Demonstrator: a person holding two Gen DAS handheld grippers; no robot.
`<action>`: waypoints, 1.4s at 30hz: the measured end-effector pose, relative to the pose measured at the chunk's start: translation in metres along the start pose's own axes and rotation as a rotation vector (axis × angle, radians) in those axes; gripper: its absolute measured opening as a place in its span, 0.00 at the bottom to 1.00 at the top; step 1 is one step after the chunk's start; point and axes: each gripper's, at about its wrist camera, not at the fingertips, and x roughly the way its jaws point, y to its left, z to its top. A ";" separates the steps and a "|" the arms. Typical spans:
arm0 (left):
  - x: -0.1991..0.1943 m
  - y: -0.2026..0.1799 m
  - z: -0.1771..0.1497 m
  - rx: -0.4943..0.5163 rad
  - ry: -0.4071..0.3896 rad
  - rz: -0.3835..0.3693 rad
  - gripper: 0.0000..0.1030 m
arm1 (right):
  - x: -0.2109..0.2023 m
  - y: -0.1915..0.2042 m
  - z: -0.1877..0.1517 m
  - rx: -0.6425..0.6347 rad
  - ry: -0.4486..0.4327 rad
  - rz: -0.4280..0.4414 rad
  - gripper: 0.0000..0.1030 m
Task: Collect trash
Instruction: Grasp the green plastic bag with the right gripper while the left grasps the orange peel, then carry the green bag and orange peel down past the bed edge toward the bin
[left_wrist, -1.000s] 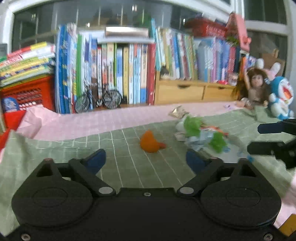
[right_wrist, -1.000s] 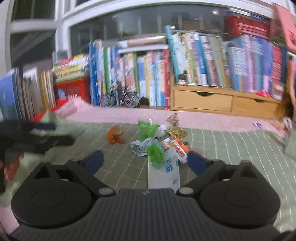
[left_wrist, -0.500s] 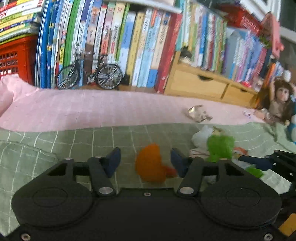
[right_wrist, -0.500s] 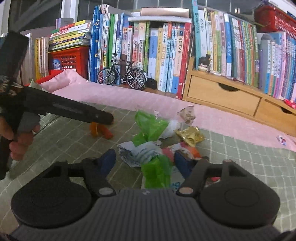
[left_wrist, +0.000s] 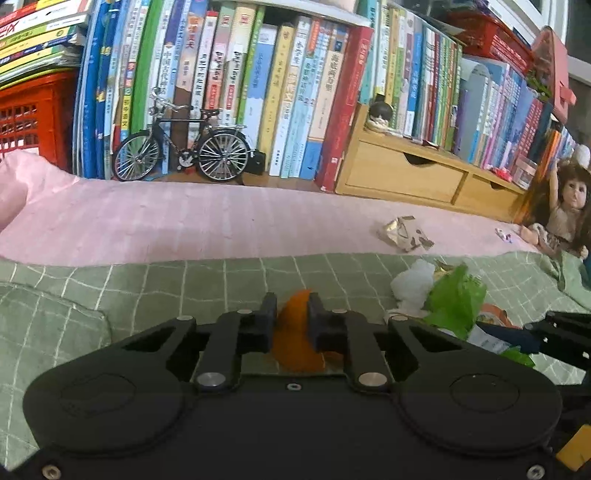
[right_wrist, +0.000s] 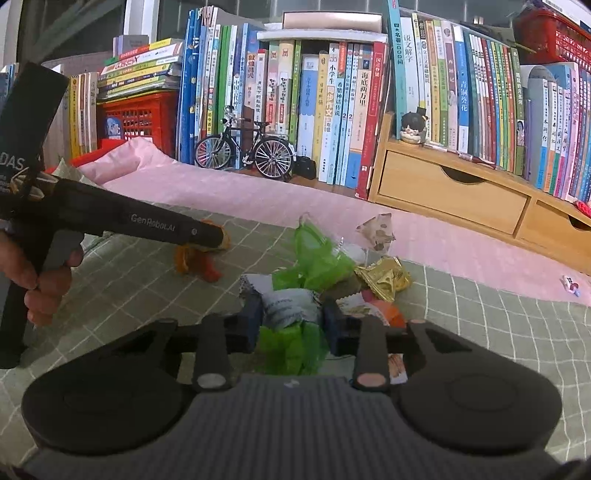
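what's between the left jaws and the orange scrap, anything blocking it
Nothing visible is in the way. The orange scrap sits directly between the closing jaws of the left gripper, on the green checked blanket. The green plastic bag lies apart, to the right.

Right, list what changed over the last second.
Both tongs came down to the trash and are closing: left tongs around the orange crumpled scrap, right tongs around the white-and-green plastic wrappers. The gold foil wrapper stayed put.
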 end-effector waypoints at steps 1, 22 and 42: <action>-0.001 0.001 0.000 -0.004 0.002 0.004 0.14 | -0.002 0.000 0.001 -0.002 -0.005 0.001 0.38; -0.084 0.015 -0.011 -0.111 -0.077 -0.023 0.09 | -0.096 0.020 -0.014 0.047 -0.091 0.055 0.38; -0.223 -0.002 -0.083 -0.035 -0.110 -0.062 0.09 | -0.183 0.051 -0.066 0.105 -0.095 0.103 0.38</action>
